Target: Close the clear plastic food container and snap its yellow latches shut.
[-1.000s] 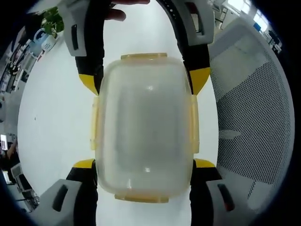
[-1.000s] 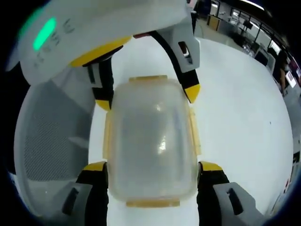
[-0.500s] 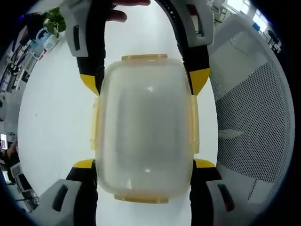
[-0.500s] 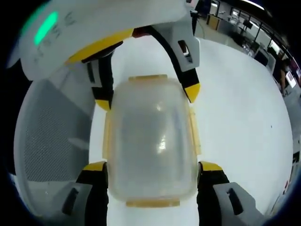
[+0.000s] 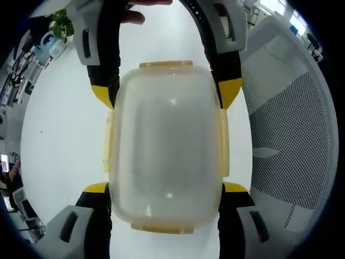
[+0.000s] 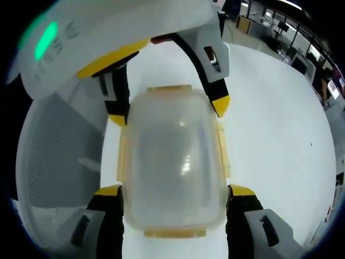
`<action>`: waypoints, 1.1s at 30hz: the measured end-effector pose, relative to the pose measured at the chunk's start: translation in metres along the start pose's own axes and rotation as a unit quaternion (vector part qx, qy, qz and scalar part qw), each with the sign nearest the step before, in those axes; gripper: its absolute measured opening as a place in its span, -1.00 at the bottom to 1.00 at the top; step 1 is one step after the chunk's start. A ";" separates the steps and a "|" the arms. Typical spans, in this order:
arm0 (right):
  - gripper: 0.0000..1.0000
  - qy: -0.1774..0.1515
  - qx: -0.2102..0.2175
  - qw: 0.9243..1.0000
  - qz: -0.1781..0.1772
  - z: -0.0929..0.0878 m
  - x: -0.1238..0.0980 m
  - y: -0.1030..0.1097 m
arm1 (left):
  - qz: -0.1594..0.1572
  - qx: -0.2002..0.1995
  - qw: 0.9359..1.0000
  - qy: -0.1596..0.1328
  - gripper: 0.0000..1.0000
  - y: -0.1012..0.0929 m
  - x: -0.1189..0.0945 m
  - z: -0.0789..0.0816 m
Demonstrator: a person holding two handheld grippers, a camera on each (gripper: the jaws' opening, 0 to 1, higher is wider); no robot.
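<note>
Cloudy clear container [image 5: 166, 145], yellow latches [image 5: 221, 141] (claw tips yellow too), white table [image 5: 59, 124].

Each hand-held gripper [image 5: 166, 186] [image 6: 175, 189]: blk jaws, yellow tips, grey housing w/ green light.

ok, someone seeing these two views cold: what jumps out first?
The clear plastic container with its yellow latches, dead centre in both views on a white table. Next, the two grippers bracketing it from opposite ends: in the left gripper view the left gripper straddles the near end and the right gripper the far end, jaws beside the container's sides. A white mesh chair back sits off to one side.
</note>
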State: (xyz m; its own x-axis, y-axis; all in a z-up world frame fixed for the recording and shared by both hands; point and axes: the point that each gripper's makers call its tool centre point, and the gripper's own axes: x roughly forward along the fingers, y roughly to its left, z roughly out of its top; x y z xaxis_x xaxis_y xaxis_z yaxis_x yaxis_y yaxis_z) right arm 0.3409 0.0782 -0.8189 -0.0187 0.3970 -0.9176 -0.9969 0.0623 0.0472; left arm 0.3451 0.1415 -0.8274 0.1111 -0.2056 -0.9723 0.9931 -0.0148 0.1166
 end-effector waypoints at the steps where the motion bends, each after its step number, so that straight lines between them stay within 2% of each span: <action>1: 0.56 0.000 0.000 1.000 0.000 0.000 0.000 0.000 | 0.000 0.000 1.000 0.000 0.65 0.001 0.000 0.000; 13: 0.56 -0.009 0.003 1.000 0.001 0.000 0.001 -0.012 | 0.003 0.002 1.000 -0.001 0.65 0.013 0.003 0.000; 33: 0.56 -0.006 0.006 1.000 0.001 0.003 0.001 -0.031 | 0.004 0.004 1.000 -0.002 0.66 0.033 0.006 -0.002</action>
State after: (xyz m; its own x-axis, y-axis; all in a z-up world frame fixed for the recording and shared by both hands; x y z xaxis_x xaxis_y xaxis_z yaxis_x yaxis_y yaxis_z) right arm 0.3723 0.0794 -0.8203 -0.0196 0.4077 -0.9129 -0.9959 0.0725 0.0538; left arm 0.3785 0.1419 -0.8300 0.1189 -0.2103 -0.9704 0.9918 -0.0202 0.1259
